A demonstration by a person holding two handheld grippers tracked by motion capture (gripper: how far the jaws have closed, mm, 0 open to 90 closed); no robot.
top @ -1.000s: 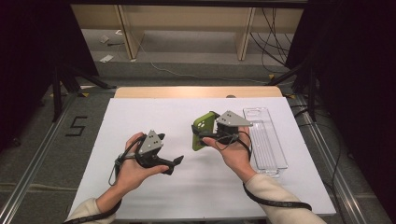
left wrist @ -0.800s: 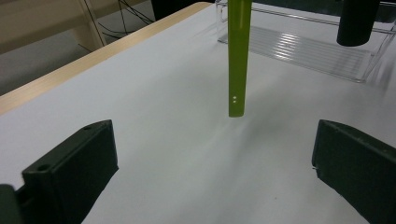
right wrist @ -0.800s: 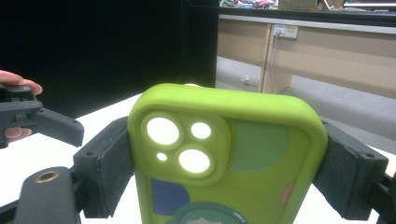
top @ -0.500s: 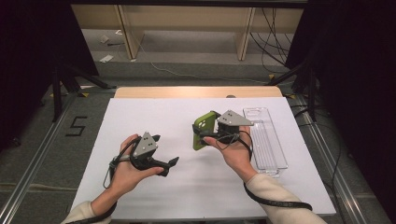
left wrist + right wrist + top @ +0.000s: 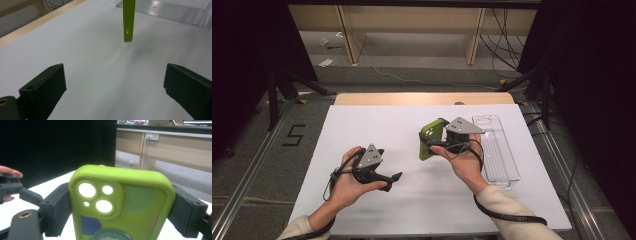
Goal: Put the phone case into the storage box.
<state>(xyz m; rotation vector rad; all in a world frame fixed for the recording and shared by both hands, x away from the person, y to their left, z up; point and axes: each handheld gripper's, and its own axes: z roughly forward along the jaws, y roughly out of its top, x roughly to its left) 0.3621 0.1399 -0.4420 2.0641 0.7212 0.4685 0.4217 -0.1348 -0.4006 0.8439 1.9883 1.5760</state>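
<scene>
Your left gripper (image 5: 394, 177) sits low over the table (image 5: 377, 125), jaws spread wide, nothing between them. Bring it in level and square to the green case (image 5: 431, 139), which your right gripper (image 5: 428, 145) clamps by its edges, upright above the table. The clear tray (image 5: 499, 160) lies just right.

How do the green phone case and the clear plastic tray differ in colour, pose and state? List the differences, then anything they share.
1. The green phone case is opaque; the clear plastic tray is see-through.
2. The case is raised above the table, on edge; the tray lies flat on it.
3. The case is clamped between the right gripper jaws; the tray is untouched.

Both are rounded rectangles over the right half of the white table.
</scene>
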